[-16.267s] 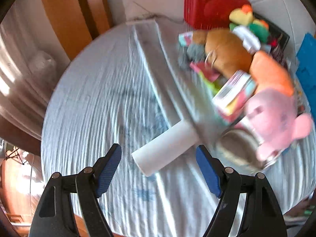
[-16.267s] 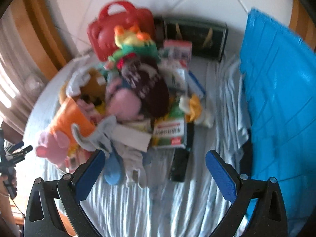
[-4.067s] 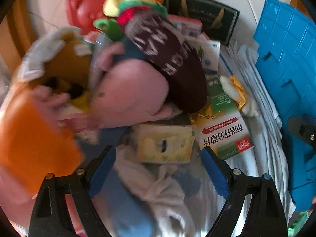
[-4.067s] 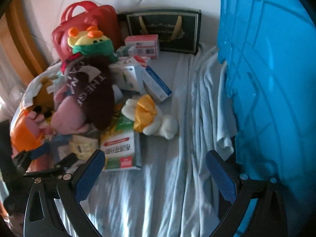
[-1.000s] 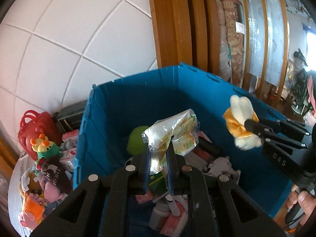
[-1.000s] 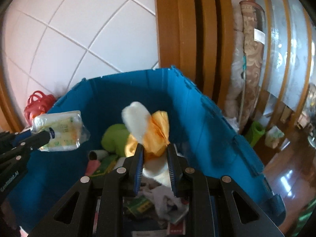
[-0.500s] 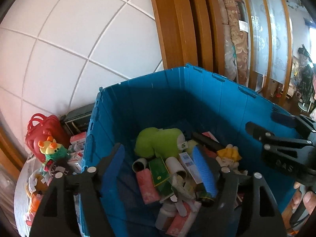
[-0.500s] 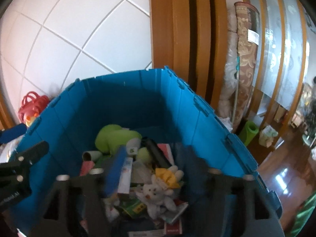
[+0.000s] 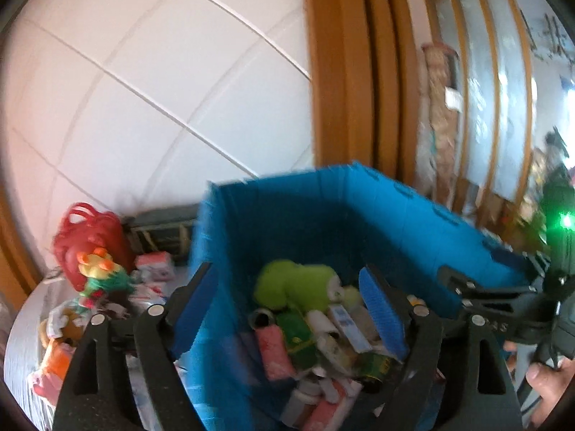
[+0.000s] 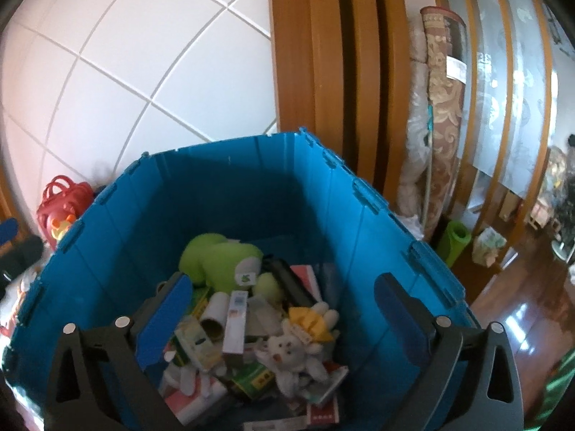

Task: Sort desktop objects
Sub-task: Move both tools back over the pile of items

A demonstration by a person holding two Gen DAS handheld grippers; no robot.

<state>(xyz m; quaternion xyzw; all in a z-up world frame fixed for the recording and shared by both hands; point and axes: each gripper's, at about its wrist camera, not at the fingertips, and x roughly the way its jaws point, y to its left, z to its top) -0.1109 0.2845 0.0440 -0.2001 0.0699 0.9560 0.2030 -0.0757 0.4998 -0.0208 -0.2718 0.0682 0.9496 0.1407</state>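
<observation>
Blue bin [image 10: 230, 194]; two tools [image 10: 280, 309] [image 9: 287, 301] agape, empty.

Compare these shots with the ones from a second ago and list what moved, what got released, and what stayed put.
Both grippers let go. The left gripper dropped its clear plastic packet and now stands open and empty. The right gripper released the white plush with the yellow bow, which fell into the blue bin and lies on the pile. The bin, the green plush inside it and the red bag stayed put.
</observation>
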